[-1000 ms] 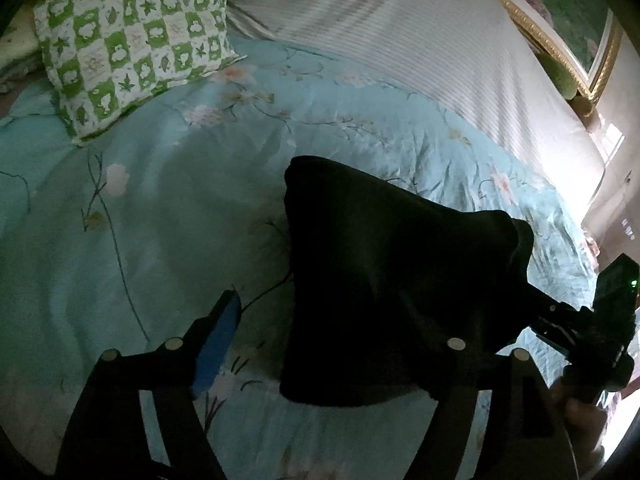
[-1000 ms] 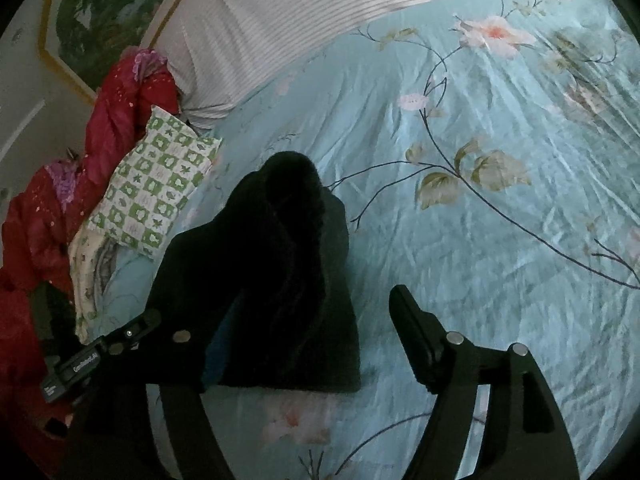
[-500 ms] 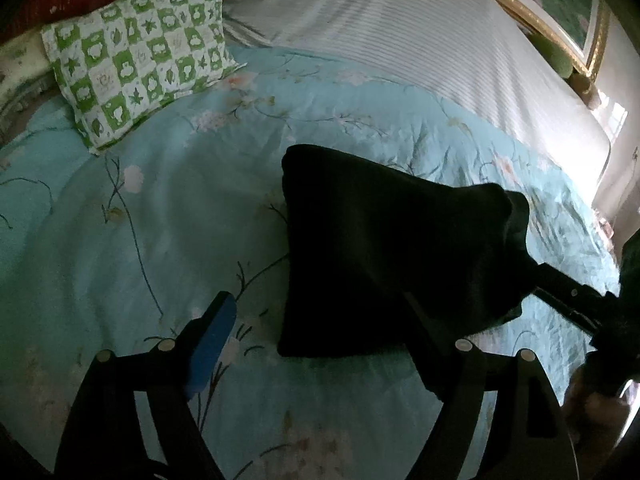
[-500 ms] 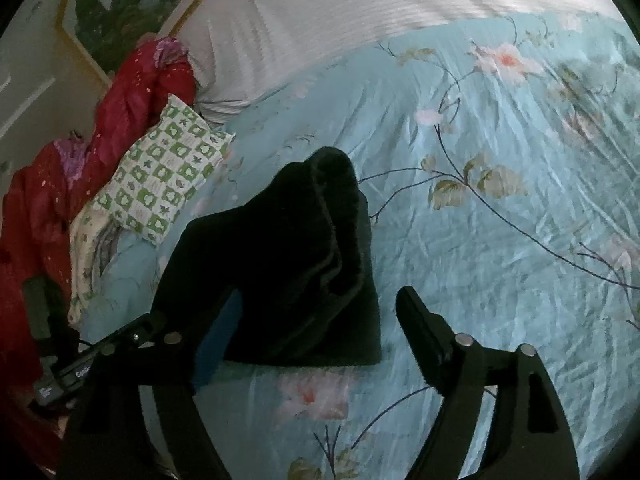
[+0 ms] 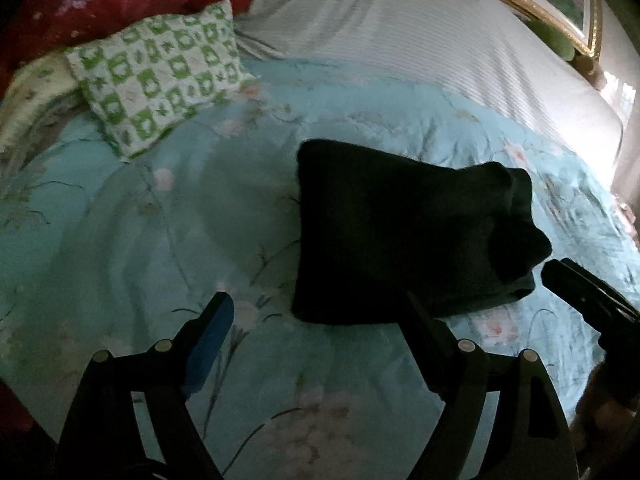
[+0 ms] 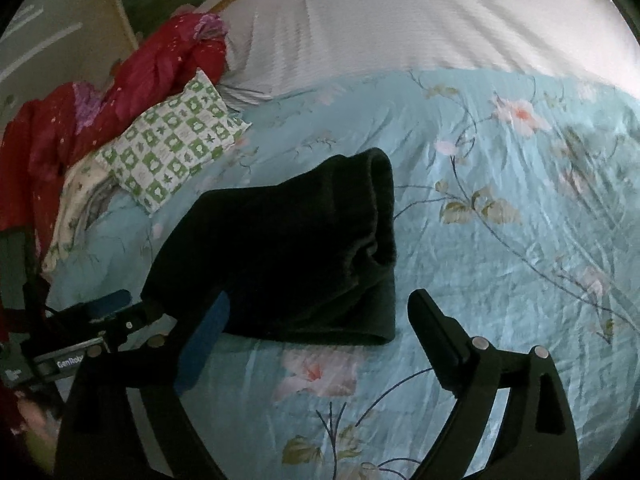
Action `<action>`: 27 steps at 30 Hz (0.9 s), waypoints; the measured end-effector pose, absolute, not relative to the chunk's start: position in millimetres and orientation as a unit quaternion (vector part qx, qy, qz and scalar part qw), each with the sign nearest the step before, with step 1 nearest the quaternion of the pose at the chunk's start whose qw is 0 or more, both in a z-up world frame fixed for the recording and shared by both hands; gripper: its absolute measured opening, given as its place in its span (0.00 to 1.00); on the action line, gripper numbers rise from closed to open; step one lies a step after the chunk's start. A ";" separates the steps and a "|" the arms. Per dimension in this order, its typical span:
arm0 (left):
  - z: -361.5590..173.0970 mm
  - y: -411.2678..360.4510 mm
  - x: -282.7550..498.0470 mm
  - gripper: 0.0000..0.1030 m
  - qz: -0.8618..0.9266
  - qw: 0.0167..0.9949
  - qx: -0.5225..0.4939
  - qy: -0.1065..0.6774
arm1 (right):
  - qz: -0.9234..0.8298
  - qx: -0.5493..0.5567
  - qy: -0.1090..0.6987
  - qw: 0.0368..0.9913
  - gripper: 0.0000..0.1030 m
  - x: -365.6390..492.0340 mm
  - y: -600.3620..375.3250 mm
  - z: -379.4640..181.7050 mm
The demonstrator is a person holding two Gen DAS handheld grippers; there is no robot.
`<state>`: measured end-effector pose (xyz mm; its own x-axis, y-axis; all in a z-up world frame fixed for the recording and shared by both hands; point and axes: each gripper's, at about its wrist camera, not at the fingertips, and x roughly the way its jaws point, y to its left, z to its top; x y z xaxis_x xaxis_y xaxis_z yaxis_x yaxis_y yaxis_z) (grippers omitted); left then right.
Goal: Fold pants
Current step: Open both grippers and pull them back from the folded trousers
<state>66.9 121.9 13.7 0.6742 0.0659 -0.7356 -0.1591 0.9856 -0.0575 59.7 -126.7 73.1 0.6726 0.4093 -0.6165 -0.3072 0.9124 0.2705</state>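
The black pants [image 5: 404, 232] lie folded into a compact bundle on the light blue floral quilt [image 5: 140, 240]; they also show in the right wrist view [image 6: 288, 256]. My left gripper [image 5: 316, 316] is open and empty, hovering just short of the bundle's near edge. My right gripper [image 6: 320, 316] is open and empty, close to the bundle's near edge, and its finger shows at the right of the left wrist view [image 5: 576, 284]. The left gripper appears at the lower left of the right wrist view [image 6: 92, 328].
A green-and-white checked pillow [image 5: 160, 76] lies at the back left, with red clothing [image 6: 100, 92] heaped behind it. A white striped sheet [image 5: 420, 32] covers the far part of the bed. A gold-framed picture [image 5: 560, 8] stands beyond it.
Both grippers have drawn back and up from the folded pants, which now lie free on the quilt. The bundle looks smaller and farther away in both views.
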 end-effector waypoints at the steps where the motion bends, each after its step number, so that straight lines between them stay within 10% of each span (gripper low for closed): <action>1: 15.1 120.5 63.2 0.82 0.069 0.916 -0.052 0.393 | 0.195 0.067 0.344 0.916 0.89 56.0 -125.8 74.1; 27: 8.4 112.4 46.9 0.85 0.082 0.921 -0.018 0.382 | 0.217 0.002 0.320 0.922 0.98 32.4 -100.5 49.7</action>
<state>46.9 112.4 8.4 0.6955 0.1366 -0.7054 -0.1640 0.9860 0.0292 32.4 -100.5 49.7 0.7018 0.4014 -0.5886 -0.3985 0.9060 0.1426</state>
